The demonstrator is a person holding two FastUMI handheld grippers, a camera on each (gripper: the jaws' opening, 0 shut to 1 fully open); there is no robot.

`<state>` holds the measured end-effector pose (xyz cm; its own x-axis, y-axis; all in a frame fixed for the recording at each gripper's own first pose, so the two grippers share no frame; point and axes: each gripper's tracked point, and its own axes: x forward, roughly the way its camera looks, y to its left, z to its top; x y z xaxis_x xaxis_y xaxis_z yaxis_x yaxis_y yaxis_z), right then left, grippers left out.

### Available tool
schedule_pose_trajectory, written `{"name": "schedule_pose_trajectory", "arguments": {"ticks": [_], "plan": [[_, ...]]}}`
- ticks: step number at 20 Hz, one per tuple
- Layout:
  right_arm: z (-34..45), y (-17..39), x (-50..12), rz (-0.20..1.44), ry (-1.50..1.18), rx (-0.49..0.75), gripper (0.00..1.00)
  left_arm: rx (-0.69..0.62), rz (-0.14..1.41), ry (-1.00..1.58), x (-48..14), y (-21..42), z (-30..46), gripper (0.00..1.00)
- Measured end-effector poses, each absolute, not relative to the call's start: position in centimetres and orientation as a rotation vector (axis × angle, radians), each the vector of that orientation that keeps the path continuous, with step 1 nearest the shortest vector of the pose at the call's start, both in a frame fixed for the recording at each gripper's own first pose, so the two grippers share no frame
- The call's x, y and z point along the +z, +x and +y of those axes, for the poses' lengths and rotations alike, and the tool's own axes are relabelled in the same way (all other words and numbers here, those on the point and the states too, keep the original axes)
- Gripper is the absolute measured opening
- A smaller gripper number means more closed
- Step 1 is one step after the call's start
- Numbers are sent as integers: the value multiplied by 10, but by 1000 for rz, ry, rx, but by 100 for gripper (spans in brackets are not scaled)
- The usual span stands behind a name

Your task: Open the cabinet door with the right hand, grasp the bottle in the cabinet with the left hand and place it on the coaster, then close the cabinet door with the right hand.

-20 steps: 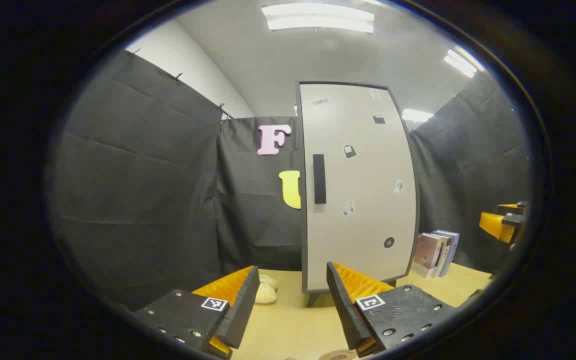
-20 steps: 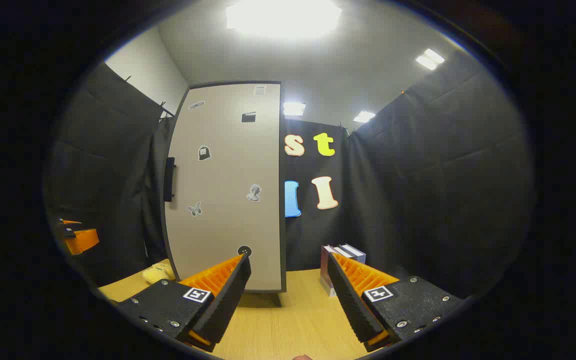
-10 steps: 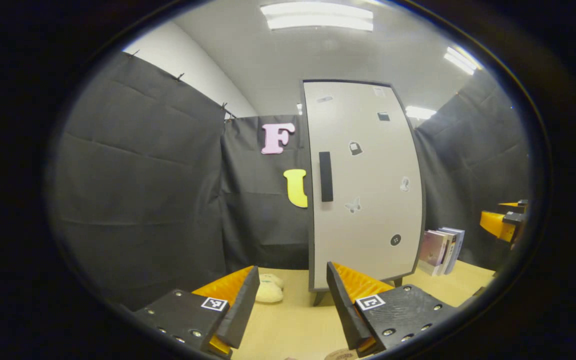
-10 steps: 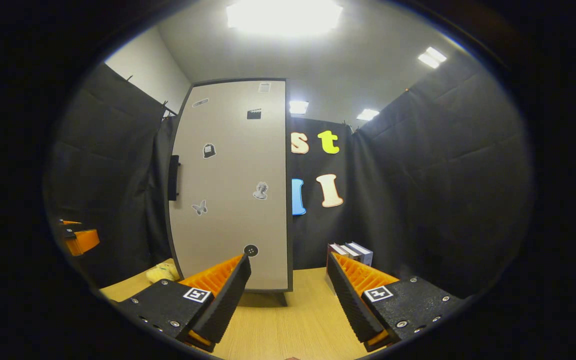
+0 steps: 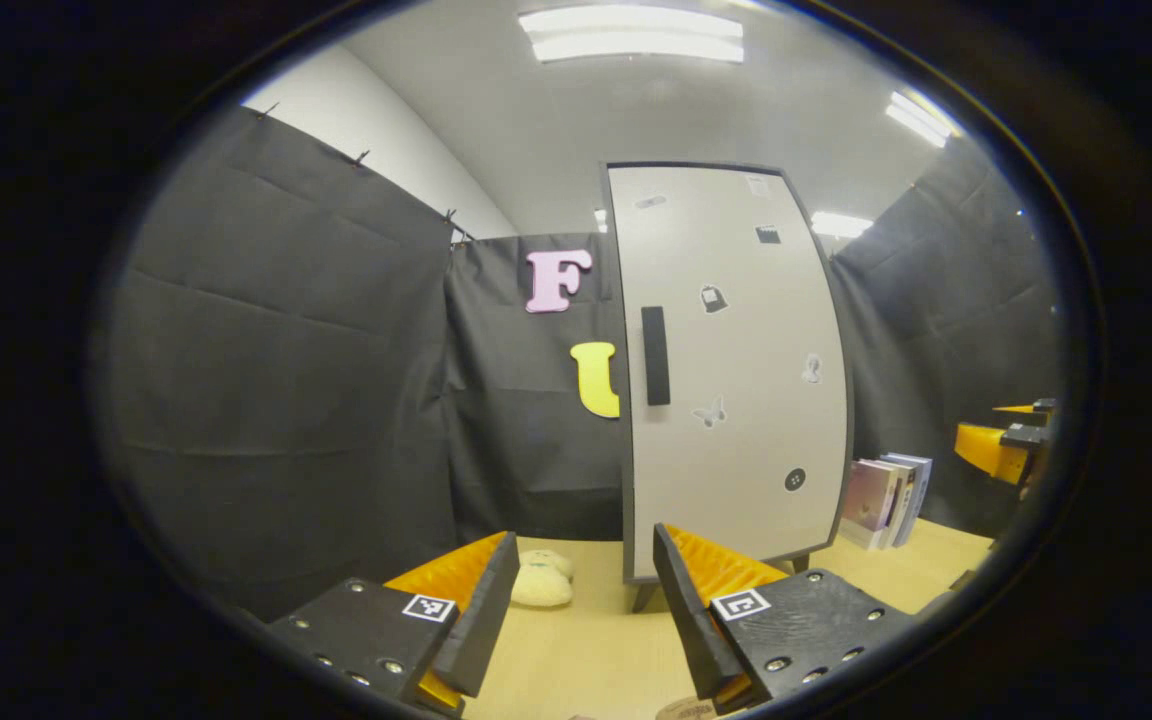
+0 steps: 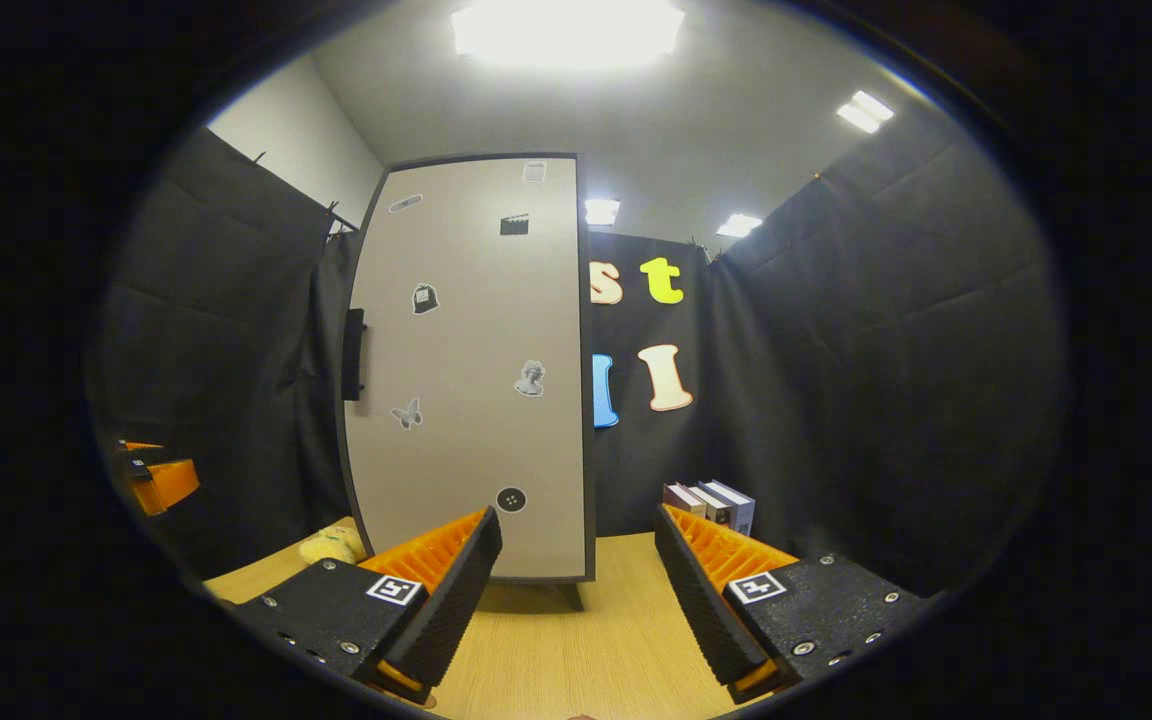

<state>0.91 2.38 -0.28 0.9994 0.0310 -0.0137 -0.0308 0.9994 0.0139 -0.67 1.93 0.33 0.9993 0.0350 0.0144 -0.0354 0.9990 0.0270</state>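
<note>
A tall pale cabinet [image 5: 736,370] [image 6: 471,370] stands at the back of the wooden table, its door closed and dotted with small stickers. A dark vertical handle [image 5: 654,355] [image 6: 352,353] sits near the door's left edge. My left gripper [image 5: 586,590] is open and well short of the cabinet. My right gripper [image 6: 576,570] is open too, off to the cabinet's right and far from the handle. A round coaster [image 5: 686,710] peeks at the bottom edge of the left gripper view. The bottle is hidden behind the door.
A few books [image 5: 886,490] [image 6: 711,500] stand upright to the right of the cabinet. A pale soft toy [image 5: 541,580] [image 6: 331,545] lies on the table [image 6: 556,650] left of the cabinet. Black cloth walls close in on all sides.
Both views have drifted a little leftward, so the cabinet sits slightly further right in each. The door stays closed and both grippers stay open.
</note>
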Motion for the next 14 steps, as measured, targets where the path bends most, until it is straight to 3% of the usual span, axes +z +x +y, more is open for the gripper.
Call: {"name": "schedule_pose_trajectory", "arguments": {"ticks": [2,3,14], "plan": [[31,15,4,6,25,47,95,50,-18,34,5,-12,27,82],[36,20,8,0,33,58,95,58,-19,36,5,-15,31,77],[109,76,55,-62,99,192,95,204,-17,63,5,-55,99,77]]}}
